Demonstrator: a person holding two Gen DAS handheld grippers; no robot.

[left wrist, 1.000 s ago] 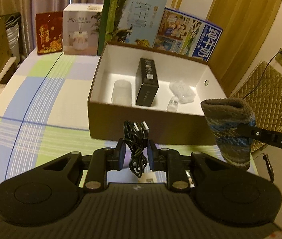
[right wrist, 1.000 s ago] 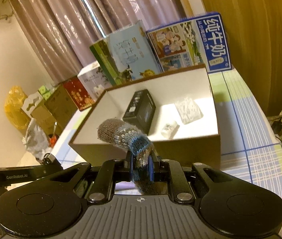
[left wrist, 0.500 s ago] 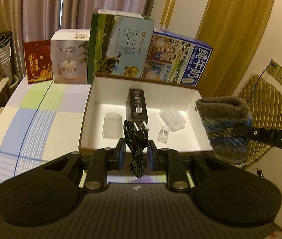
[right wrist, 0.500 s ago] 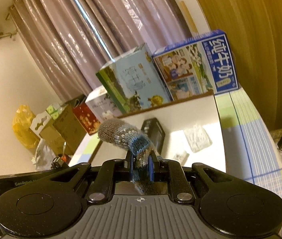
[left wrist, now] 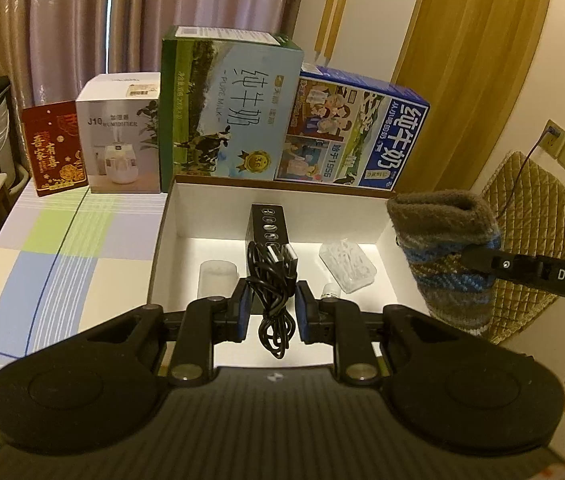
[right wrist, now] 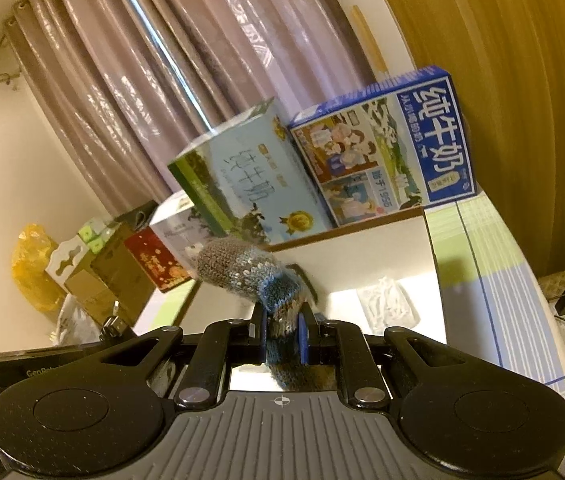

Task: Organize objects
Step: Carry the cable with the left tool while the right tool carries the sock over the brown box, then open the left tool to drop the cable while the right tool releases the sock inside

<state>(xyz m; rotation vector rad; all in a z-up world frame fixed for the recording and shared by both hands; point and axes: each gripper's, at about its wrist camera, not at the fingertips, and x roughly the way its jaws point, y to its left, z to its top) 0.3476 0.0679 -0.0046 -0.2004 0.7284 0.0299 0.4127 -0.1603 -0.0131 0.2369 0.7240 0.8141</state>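
Above the open white-lined box (left wrist: pixel 386 224), the left tool (left wrist: pixel 271 305) pinches a coiled black USB cable (left wrist: pixel 272 280) while the right tool (right wrist: pixel 282 334) clamps a brown-and-blue striped knitted sock (right wrist: pixel 248 270).

We cannot see the bottom of the black box (left wrist: pixel 267 224); the cable (left wrist: pixel 272 280) covers it. The small bottle (left wrist: pixel 331 291) hides behind the jaws.
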